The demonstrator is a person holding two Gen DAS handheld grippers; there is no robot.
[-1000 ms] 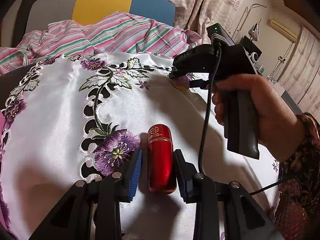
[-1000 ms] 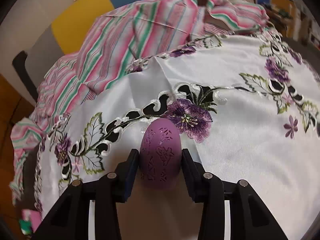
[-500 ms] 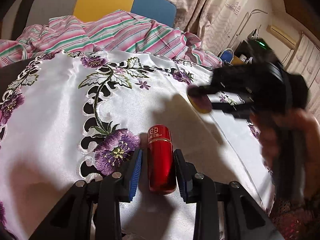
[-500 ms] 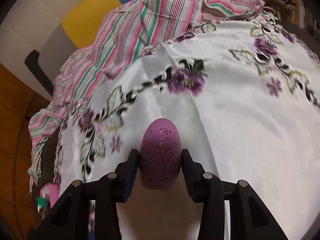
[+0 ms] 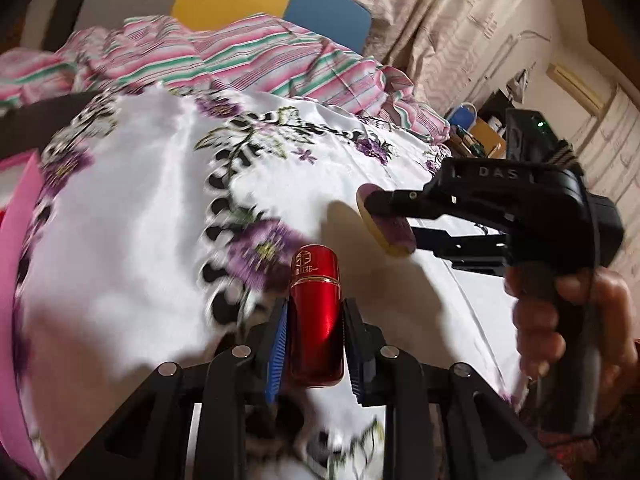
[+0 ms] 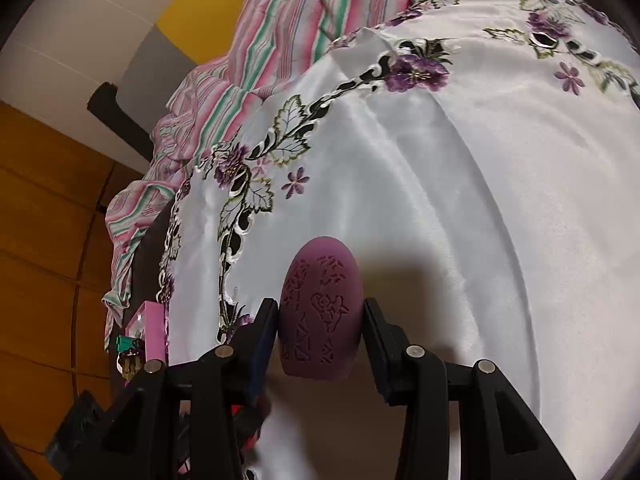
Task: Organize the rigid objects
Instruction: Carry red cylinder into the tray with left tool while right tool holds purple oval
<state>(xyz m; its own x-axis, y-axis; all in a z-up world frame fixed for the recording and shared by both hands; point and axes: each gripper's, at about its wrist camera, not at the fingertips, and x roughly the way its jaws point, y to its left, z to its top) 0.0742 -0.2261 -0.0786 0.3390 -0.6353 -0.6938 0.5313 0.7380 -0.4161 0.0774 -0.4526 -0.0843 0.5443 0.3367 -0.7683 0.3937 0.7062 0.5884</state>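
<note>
Since the glossy red metal cylinder with a gold band [image 5: 316, 316] is smooth and stiff, it could slide in a weak pinch; the left gripper [image 5: 316, 344] has clamped its blue pads on the cylinder's lower body, above the white embroidered satin cloth [image 5: 132, 280]. To the right, the right gripper [image 6: 320, 332] pinches a purple egg-shaped block with carved flowers [image 6: 320, 312] across its broad middle; it looks light, grippy and slightly yielding.

One red tube [image 5: 317, 316], one purple egg-shaped piece [image 6: 321, 322], two hand-held grippers.
</note>
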